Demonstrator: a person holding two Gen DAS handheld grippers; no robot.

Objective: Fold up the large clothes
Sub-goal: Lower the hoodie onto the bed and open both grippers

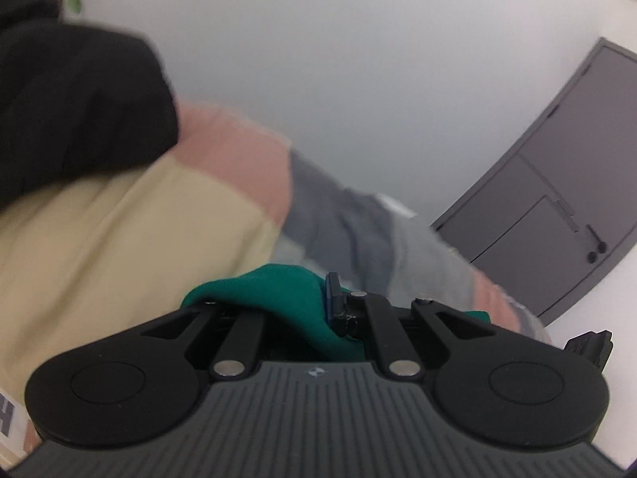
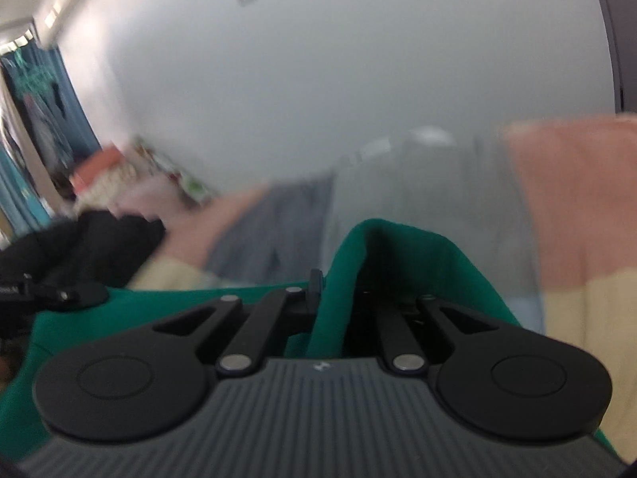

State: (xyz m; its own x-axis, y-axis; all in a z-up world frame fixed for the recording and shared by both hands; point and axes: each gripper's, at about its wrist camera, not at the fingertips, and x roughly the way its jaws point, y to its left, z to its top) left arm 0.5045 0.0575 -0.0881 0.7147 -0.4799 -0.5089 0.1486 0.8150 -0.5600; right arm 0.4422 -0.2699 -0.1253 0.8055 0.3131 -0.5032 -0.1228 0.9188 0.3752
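Note:
A green garment (image 1: 274, 294) is bunched between the fingers of my left gripper (image 1: 322, 310), which is shut on its edge; one blue pad (image 1: 332, 292) shows beside the cloth. In the right wrist view the same green garment (image 2: 382, 263) rises in a fold out of my right gripper (image 2: 332, 294), also shut on it, and spreads away to the left. Both grippers hang low over a bed cover (image 1: 119, 247) of cream, pink and grey blocks. The picture is blurred by motion.
A black garment (image 1: 71, 119) lies on the cover at the left, also the black garment (image 2: 91, 243) in the right wrist view. A grey door (image 1: 557, 183) stands in the white wall on the right. Clutter and blue curtains (image 2: 24, 183) fill the far left.

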